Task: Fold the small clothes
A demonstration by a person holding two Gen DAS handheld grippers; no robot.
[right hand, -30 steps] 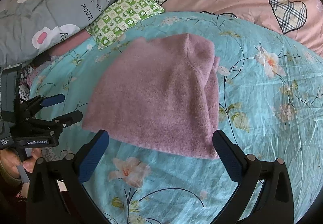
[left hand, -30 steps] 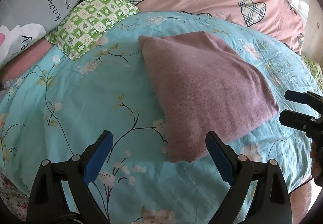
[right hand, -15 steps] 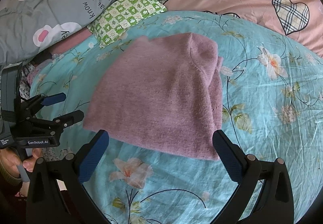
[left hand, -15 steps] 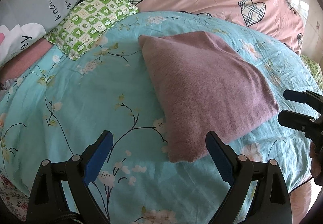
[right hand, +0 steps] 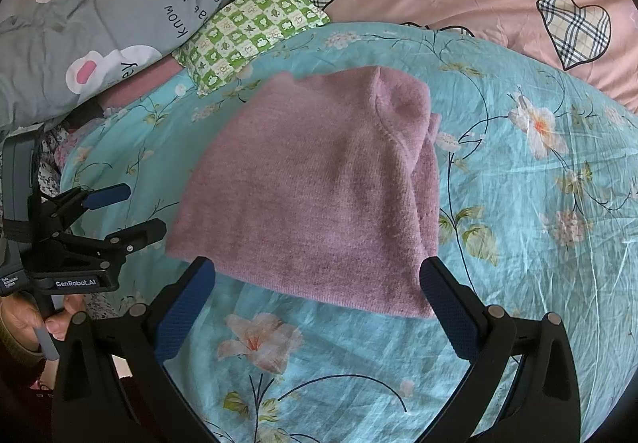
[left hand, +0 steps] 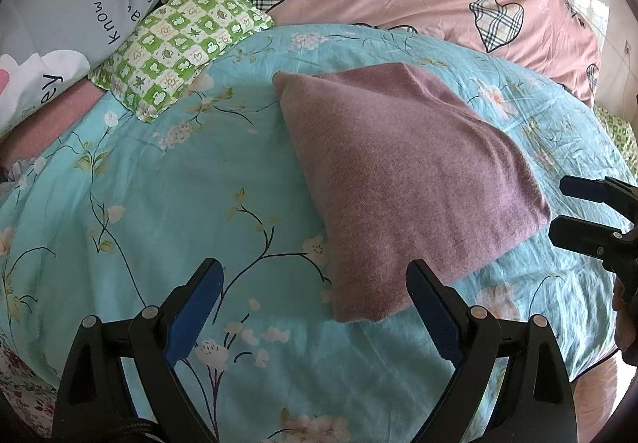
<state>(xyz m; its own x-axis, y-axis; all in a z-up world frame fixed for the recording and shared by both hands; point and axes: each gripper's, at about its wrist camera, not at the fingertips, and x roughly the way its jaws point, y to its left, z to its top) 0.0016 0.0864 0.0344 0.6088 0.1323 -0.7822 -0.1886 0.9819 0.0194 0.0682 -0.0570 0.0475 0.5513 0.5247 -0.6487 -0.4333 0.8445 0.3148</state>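
1. The left gripper [left hand: 315,307] hovers low over the floral bedsheet [left hand: 159,203], just off the near left corner of the folded purple knit garment [left hand: 406,180]. Its blue fingers [left hand: 195,307] stand wide apart and hold nothing.
2. The garment lies flat on the bedsheet as a compact, roughly square bundle, well apart from the green checked pillow [left hand: 179,44] at the head of the bed. In the right wrist view, loose layers show along the garment's right edge [right hand: 426,164], so the fold looks finished but not tight.
3. The right gripper [right hand: 319,307] sits at the garment's near edge, its fingers [right hand: 450,307] spread wide on either side of that edge with nothing between them.
4. Risk: either gripper could catch only the top layer of the soft knit; lifting then would peel the bundle open.
5. Risk: a dragged pad could pull the bedsheet along with the garment and skew the square.
6. Risk: the loose right-hand layers could slip out if the bundle is moved from one side only.
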